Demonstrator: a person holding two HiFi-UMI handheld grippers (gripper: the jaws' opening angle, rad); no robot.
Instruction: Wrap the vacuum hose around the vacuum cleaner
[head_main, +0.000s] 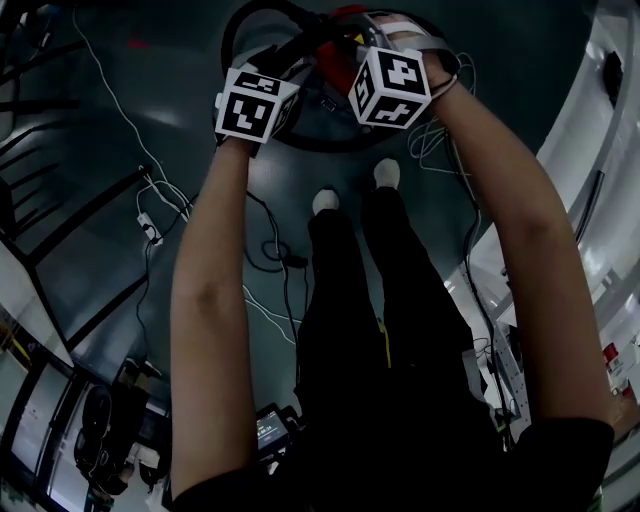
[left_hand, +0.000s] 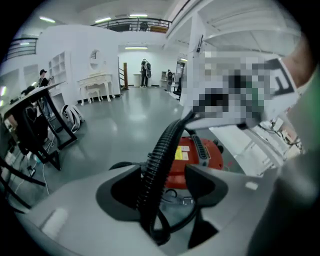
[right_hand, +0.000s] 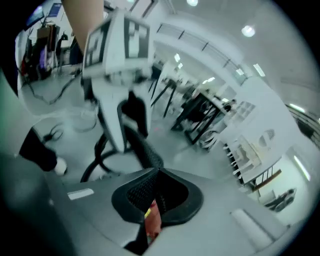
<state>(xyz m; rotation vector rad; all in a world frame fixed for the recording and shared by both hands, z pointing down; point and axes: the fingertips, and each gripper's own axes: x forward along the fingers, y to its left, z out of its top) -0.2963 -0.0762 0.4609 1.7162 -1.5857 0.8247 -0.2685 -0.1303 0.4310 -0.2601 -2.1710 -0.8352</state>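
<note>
The red vacuum cleaner (head_main: 338, 62) stands on the dark floor in front of the person's feet. Its black ribbed hose (head_main: 330, 147) lies looped around it. In the left gripper view the hose (left_hand: 162, 150) rises between the jaws of my left gripper (left_hand: 172, 185), against the left jaw. The right jaw stands well apart from it, so the gripper is open, and the vacuum (left_hand: 200, 155) sits just behind. My right gripper (right_hand: 159, 175) has its jaws nearly together on the hose (right_hand: 142, 147), with a strip of red vacuum (right_hand: 152, 222) showing below. Both grippers (head_main: 300, 62) (head_main: 350, 50) hover close together over the vacuum.
Thin cables (head_main: 270, 250) and a white power strip (head_main: 150, 228) trail across the floor on the left. White cords (head_main: 435, 140) lie to the right of the vacuum. Black-framed tables (left_hand: 35, 125) stand on the left and a white bench (head_main: 600, 150) on the right.
</note>
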